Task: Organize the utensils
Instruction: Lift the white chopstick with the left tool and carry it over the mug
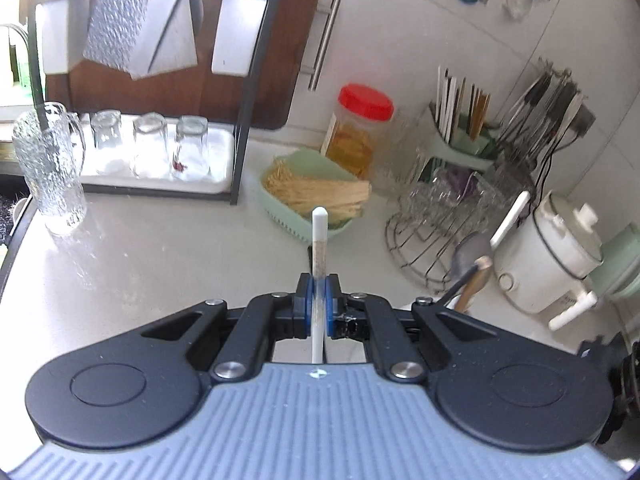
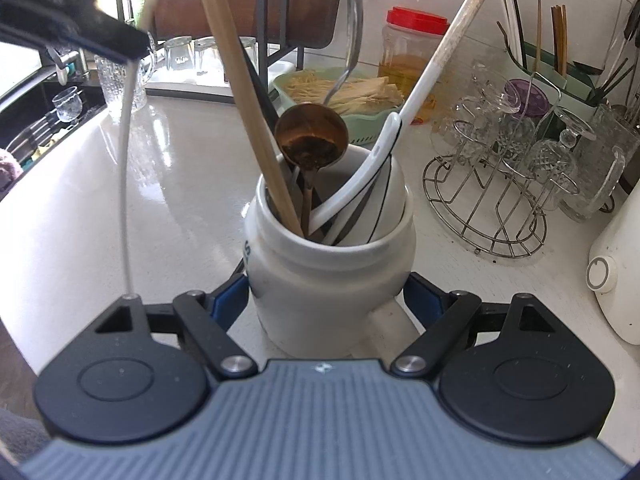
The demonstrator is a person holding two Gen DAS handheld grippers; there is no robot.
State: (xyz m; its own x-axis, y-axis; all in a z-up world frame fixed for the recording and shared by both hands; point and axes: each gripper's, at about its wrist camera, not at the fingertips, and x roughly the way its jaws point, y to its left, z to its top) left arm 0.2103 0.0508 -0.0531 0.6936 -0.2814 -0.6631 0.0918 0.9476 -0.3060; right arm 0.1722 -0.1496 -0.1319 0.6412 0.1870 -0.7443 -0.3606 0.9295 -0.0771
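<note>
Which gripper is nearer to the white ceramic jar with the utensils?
Right. The right gripper grips the white jar between its jaws; the left gripper is up above the counter, holding a white chopstick.

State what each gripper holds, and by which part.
Left gripper: thin white chopstick, clamped mid-shaft. Right gripper: white ceramic utensil jar, gripped across its lower body.

Each claw (left claw (image 1: 319, 286), right claw (image 2: 328, 300)) has a ribbed grey-blue base at the frame's bottom, two round black discs, black linkage arms with silver screws, and blue pads (image 1: 306, 300); a blurred dark shape at upper left is perhaps the other claw
</note>
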